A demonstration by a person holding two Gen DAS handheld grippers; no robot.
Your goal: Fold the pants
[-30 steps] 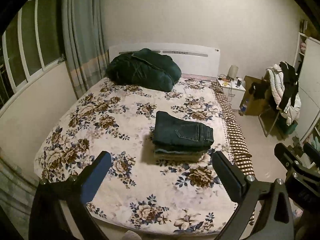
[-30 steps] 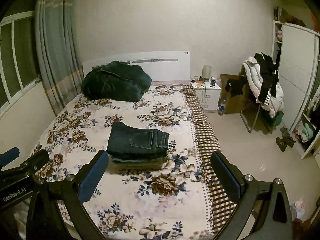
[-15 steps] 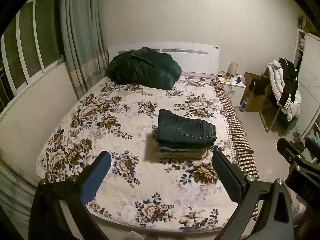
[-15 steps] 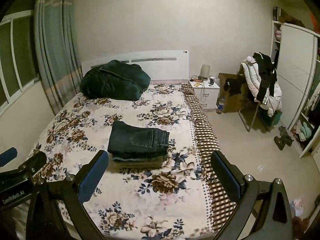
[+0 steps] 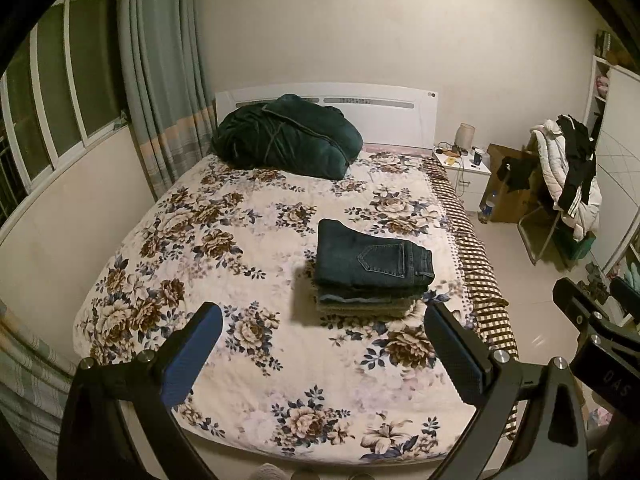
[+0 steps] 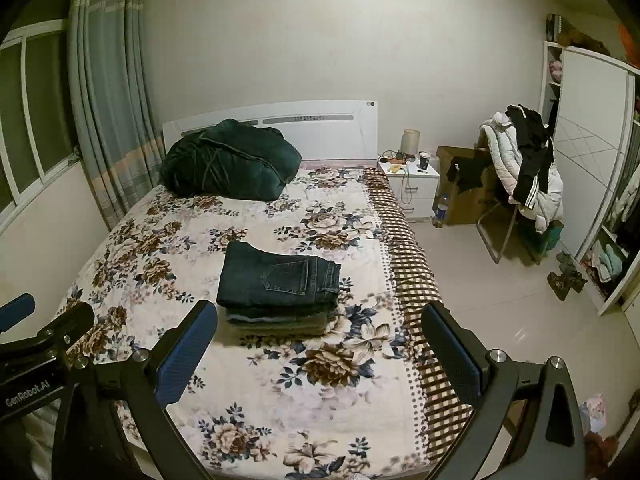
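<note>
A stack of folded pants, dark blue jeans [image 5: 370,260] on top of lighter folded ones, lies on the right half of the floral bed [image 5: 224,264]. It also shows in the right wrist view [image 6: 280,280]. My left gripper [image 5: 320,348] is open and empty, held back above the foot of the bed, well short of the stack. My right gripper [image 6: 320,348] is open and empty, also back from the stack. The right gripper's body shows at the right edge of the left wrist view [image 5: 592,336].
A dark green bundled duvet [image 5: 284,140] sits at the white headboard. A nightstand [image 6: 412,184], a cardboard box and a chair piled with clothes [image 6: 524,172] stand to the right. A wardrobe [image 6: 592,168] is far right. Window and curtain are on the left.
Both grippers have drawn back and up from the bed, so the stack looks smaller and farther. Both stay open and empty. The stack has not moved.
</note>
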